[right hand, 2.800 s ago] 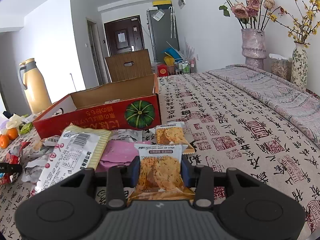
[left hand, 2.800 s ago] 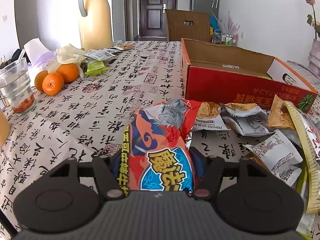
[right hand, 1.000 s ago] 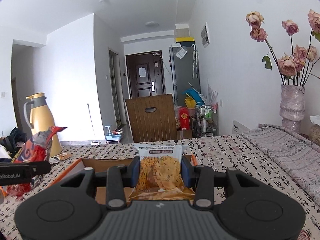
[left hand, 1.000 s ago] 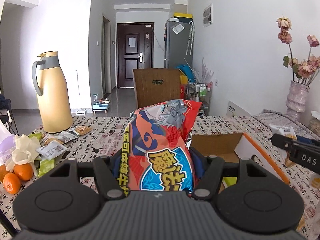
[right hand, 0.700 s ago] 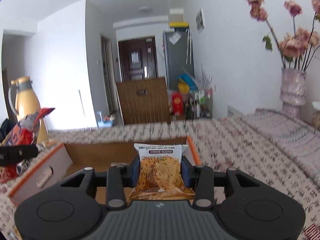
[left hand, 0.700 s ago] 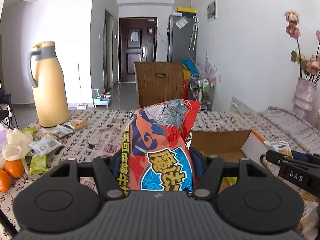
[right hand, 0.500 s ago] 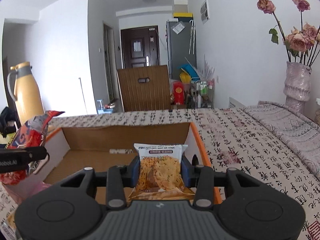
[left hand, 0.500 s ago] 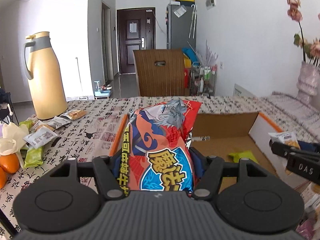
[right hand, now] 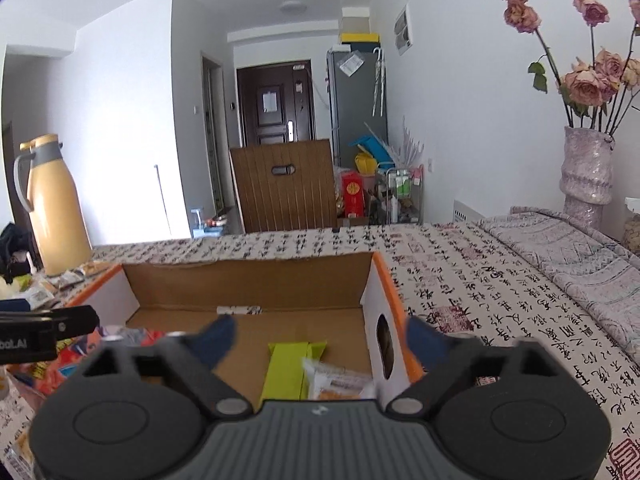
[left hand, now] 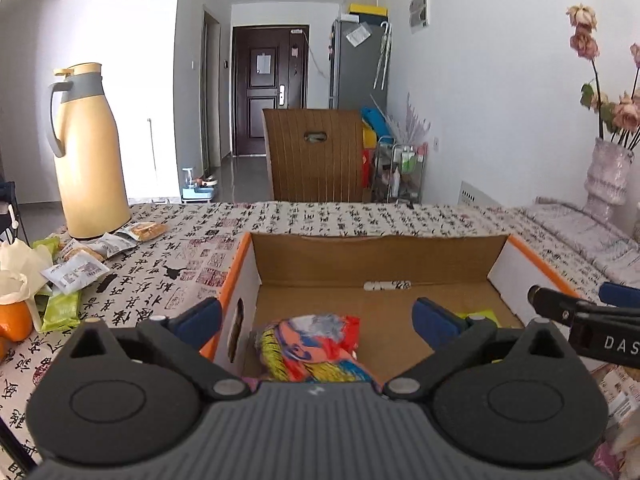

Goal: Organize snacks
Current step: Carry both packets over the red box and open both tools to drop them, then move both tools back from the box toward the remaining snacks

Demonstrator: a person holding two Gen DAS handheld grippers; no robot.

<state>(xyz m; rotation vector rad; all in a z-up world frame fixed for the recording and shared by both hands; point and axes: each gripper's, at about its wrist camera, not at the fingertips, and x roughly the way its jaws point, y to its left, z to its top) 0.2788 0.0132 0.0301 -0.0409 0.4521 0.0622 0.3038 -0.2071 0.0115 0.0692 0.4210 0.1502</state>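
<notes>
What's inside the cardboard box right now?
Inside the cardboard box: a red-and-blue snack bag, a green packet and a biscuit pack. Both tongs hide its near floor.

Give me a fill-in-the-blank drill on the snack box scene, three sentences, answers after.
1. The red and blue snack bag lies inside the cardboard ____.
2. A tall yellow ____ stands on the table's left side.
3. The left gripper's jaws are opening, with ____ pressed between the pads.

Missing words: box; thermos; nothing

Home dining room: tablecloth-covered table [left hand: 320,220], fridge [left hand: 356,60], front door [left hand: 266,88].
</notes>
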